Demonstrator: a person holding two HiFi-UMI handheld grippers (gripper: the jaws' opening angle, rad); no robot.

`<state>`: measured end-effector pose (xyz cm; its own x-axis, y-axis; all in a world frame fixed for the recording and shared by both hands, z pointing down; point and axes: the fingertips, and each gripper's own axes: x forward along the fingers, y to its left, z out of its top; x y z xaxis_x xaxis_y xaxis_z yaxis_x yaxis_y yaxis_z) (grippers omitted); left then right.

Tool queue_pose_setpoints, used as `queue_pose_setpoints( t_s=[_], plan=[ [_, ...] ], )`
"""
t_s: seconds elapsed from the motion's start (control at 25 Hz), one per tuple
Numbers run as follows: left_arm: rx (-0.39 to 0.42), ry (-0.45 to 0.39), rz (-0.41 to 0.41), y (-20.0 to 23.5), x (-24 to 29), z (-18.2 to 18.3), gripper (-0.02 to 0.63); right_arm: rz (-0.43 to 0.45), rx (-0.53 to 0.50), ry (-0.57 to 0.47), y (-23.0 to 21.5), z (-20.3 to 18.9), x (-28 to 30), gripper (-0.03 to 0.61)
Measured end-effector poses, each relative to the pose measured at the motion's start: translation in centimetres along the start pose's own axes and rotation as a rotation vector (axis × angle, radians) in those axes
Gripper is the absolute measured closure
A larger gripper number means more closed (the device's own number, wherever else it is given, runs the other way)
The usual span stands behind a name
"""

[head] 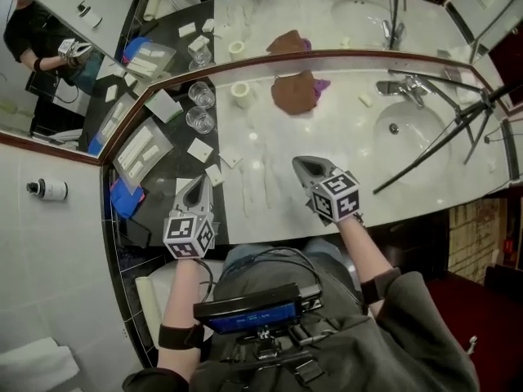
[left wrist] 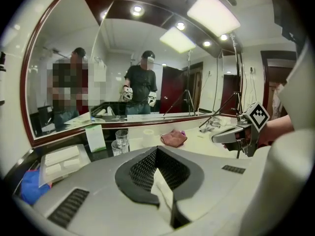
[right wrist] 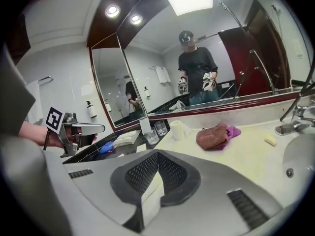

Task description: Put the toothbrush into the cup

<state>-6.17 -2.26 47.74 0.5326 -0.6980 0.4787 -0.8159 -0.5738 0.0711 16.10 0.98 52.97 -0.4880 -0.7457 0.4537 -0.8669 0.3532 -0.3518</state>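
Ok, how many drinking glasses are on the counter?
2: one glass by the mirror, the other glass right in front of it, both left of the brown cloth. None seems hidden.

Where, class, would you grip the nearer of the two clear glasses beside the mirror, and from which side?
Probably across the round wall of the nearer glass, just below its rim, coming from the sink side. It stands upright, with the second glass close behind it and a folded card to its left.

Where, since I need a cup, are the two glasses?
Head view, upper left: two glasses stand on the dark counter by the mirror, left of the white roll.
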Motion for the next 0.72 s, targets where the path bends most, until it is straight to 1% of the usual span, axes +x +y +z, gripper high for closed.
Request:
queue_pose_setpoints(
  t_s=[0.12, 0.24, 0.32, 0.4, 0.52, 0.64, 0.72],
  plan=[
    [0.06, -0.01, -0.089, 2.0, 1.1, 0.8, 0.612, -0.085, 0.037, -0.013, 0.7, -0.1, 1.1, 0.572],
    [0.149, -0.015, -0.198, 3.9, 1.5, 1.4, 0.612, -0.181, 0.093, -0.019, 2.6, -0.9, 2.5, 0.572],
    [0.184, -0.012, -0.259, 4.9, 1.5, 1.4, 0.612, -0.239, 0.121, -0.013, 3.9, -1.6, 3.3, 0.569],
    [0.192, -0.008, -0.307, 5.8, 1.5, 0.9, 0.611, -0.291, 0.141, 0.007, 5.1, -2.7, 3.6, 0.557],
    [0.205, 0.016, -0.36, 6.6, 1.5, -0.5, 0.611, -0.345, 0.143, 0.069, 6.8, -5.2, 3.9, 0.551],
    [0.201, 0.042, -0.389, 7.3, 1.4, -2.0, 0.612, -0.378, 0.13, 0.15, 8.1, -8.0, 4.5, 0.548],
    [0.196, 0.05, -0.395, 7.5, 1.7, -2.5, 0.612, -0.386, 0.114, 0.2, 8.6, -8.9, 5.1, 0.546]
  ],
)
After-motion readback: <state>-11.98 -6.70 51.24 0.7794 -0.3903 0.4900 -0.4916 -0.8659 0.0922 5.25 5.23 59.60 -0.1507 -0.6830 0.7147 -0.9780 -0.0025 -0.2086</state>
